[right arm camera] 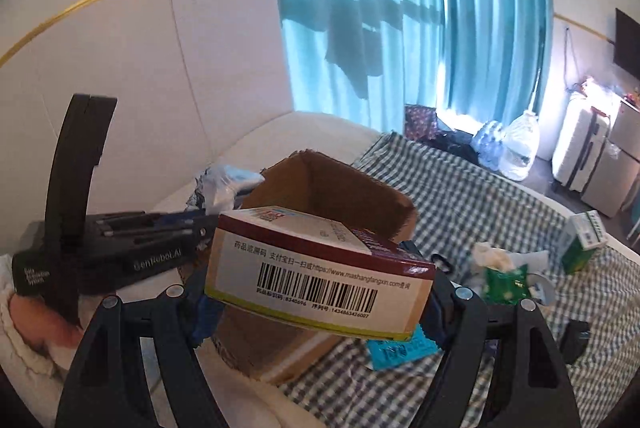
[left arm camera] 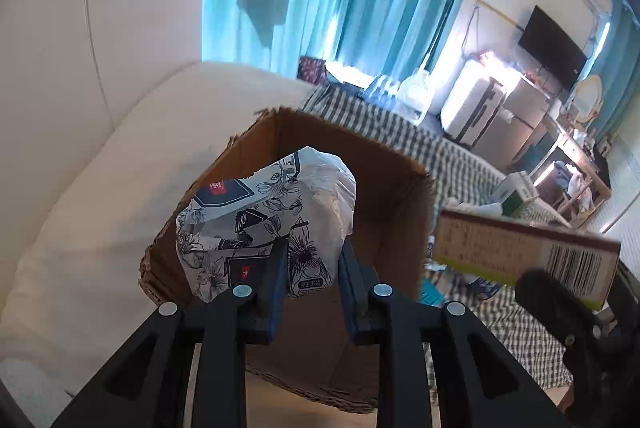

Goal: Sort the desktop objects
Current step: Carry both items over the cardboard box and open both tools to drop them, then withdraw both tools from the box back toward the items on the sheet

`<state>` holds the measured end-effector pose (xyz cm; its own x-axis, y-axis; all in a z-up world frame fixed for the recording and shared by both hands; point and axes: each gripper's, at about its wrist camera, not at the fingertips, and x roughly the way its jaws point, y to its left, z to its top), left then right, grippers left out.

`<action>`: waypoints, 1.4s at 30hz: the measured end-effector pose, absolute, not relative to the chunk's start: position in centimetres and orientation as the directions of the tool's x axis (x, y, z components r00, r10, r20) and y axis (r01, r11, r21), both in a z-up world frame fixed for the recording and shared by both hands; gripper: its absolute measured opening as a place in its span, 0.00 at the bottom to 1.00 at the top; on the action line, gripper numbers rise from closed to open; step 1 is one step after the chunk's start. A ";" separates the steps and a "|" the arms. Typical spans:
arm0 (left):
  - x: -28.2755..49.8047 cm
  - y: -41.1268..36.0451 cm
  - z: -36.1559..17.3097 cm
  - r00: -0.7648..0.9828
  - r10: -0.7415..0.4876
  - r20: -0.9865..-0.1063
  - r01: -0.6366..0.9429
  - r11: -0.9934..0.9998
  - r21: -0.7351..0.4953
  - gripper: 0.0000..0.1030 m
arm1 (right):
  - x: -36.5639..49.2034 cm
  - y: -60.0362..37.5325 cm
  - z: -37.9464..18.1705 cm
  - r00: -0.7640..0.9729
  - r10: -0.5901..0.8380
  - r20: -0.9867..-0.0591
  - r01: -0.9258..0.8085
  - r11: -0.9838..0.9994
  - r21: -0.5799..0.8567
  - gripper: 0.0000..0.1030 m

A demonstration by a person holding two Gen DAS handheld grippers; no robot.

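Observation:
My left gripper [left arm camera: 314, 268] is shut on a soft tissue pack [left arm camera: 264, 220] printed with black and white flowers. It holds the pack over the open cardboard box [left arm camera: 384, 172]. My right gripper [right arm camera: 318, 308] is shut on a medicine carton [right arm camera: 320, 268] with a barcode and a dark red edge, its jaws wide across the carton's ends. The carton hangs just in front of the cardboard box [right arm camera: 340, 180] at the near right rim. In the left wrist view the carton [left arm camera: 520, 252] shows at the right, against one of the right gripper's fingers [left arm camera: 540, 288].
The box stands on a bed, where a white cushion [left arm camera: 80, 208] meets a checked cloth [right arm camera: 460, 196]. On the cloth lie a green carton [right arm camera: 584, 240], a green packet [right arm camera: 504, 280], crumpled white paper [right arm camera: 492, 252], a blue packet [right arm camera: 400, 348] and a small black object [right arm camera: 576, 336].

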<state>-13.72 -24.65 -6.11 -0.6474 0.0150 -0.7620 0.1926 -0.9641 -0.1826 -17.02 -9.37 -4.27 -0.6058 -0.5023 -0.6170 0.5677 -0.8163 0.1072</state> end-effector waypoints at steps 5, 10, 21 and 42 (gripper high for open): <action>-14.7 -25.6 -8.5 -0.608 0.007 -0.794 0.197 -0.967 -0.159 0.23 | -20.1 -11.9 -6.6 -0.568 -0.514 -0.643 0.581 -0.803 0.129 0.76; -15.2 -26.1 -9.9 -0.581 -0.019 -0.813 0.201 -0.972 -0.122 0.55 | -22.3 -12.8 -7.9 -0.600 -0.500 -0.625 0.533 -0.832 0.154 0.79; -14.3 -27.4 -9.5 -0.589 -0.056 -0.806 0.270 -0.954 -0.132 0.86 | -22.5 -12.3 -5.5 -0.665 -0.481 -0.571 0.513 -0.850 0.118 0.96; -7.3 -14.7 -3.1 -0.739 0.044 -0.672 0.058 -0.990 -0.128 1.00 | -11.5 4.8 -1.4 -0.803 -0.274 -0.530 0.262 -0.960 0.098 0.97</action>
<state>-7.25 -14.72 -3.14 -0.7395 0.0438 -0.6717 0.0576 -0.9901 -0.1280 -11.55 4.83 -1.37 -0.8028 -0.2738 -0.5297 0.2624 -0.9599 0.0984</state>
